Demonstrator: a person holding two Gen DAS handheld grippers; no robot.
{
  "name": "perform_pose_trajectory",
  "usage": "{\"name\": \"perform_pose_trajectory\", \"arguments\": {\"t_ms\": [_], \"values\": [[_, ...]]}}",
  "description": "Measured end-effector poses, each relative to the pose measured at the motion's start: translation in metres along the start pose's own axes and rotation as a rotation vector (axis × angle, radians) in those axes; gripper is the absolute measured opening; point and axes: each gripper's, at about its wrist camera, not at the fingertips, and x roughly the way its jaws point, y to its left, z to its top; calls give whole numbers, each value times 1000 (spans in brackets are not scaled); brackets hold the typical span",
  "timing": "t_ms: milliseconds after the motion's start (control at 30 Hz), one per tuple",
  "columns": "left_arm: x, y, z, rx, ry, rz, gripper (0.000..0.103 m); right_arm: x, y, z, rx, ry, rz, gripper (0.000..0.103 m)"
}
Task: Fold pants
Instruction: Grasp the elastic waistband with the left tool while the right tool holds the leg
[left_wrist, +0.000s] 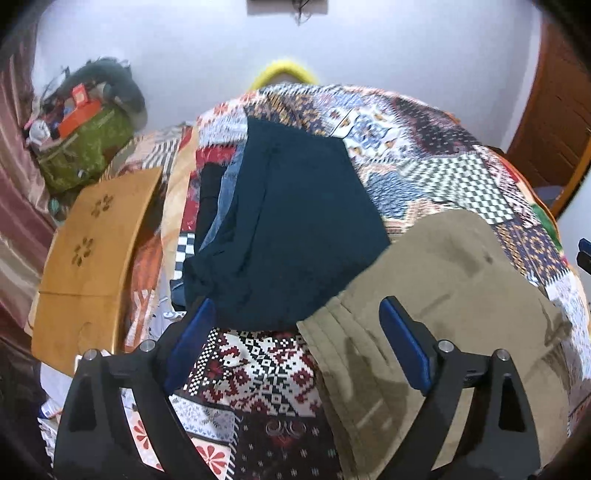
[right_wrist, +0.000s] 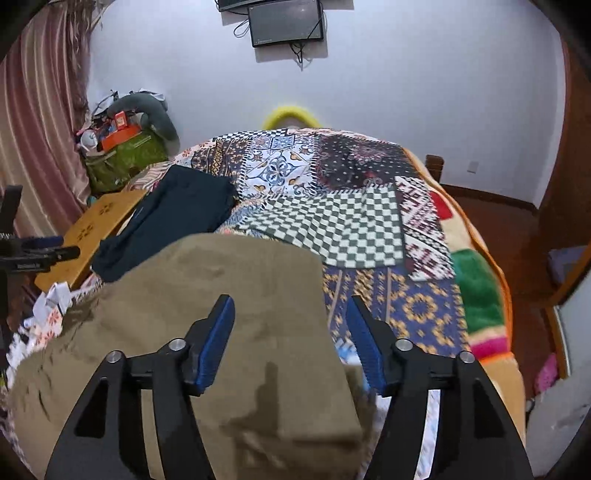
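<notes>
Right wrist view first: the khaki pants (right_wrist: 207, 332) lie in a folded slab on the bed (right_wrist: 424, 306), at its near edge, with the right side of the fold running straight and a lower layer peeking out at the near corner. The right claw (right_wrist: 291, 343) hangs above that right edge, jaws parted about halfway, nothing between the blue pads (right_wrist: 218, 343) — cloth below, not gripped. Over to the left wrist view, and the left claw (left_wrist: 295, 350) stands wide open and empty too, over bare patchwork bedspread just beside the khaki's left edge, where stacked fold lines show. Up the bed, a folded dark teal garment (left_wrist: 291, 221) sits on a small pile of other clothes, touching the khaki's far-left corner. A wooden lap tray (left_wrist: 88, 258) lies by the bed's left edge.

My read: a fold has just been laid and let go. Next call is either one more halving, pinching both near corners and carrying them to the far edge evenly, or lifting the bundle onto that pile without it spilling open.
</notes>
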Motion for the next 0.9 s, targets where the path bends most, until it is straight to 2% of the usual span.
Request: {"name": "perform_pose_trajectory", "arguments": {"t_ms": [167, 367, 667, 733, 767, 800, 867, 900], "values": [[48, 5, 3, -39, 105, -34, 91, 37, -8, 13, 27, 39, 13, 60], [99, 0, -9, -72, 234, -70, 91, 90, -27, 22, 70, 129, 21, 60], [122, 6, -21, -165, 316, -210, 92, 170, -40, 26, 118, 279, 81, 60], [122, 7, -22, -171, 317, -233, 89, 178, -47, 23, 194, 276, 134, 60], [121, 6, -24, -170, 312, -240, 85, 181, -51, 23, 231, 284, 162, 60], [120, 5, -24, -168, 312, -255, 77, 183, -55, 22, 285, 275, 189, 59], [118, 3, -24, -176, 312, -301, 64, 182, -56, 19, 315, 272, 230, 51], [117, 2, -24, -179, 312, -299, 63, 179, -53, 19, 305, 262, 248, 42]]}}
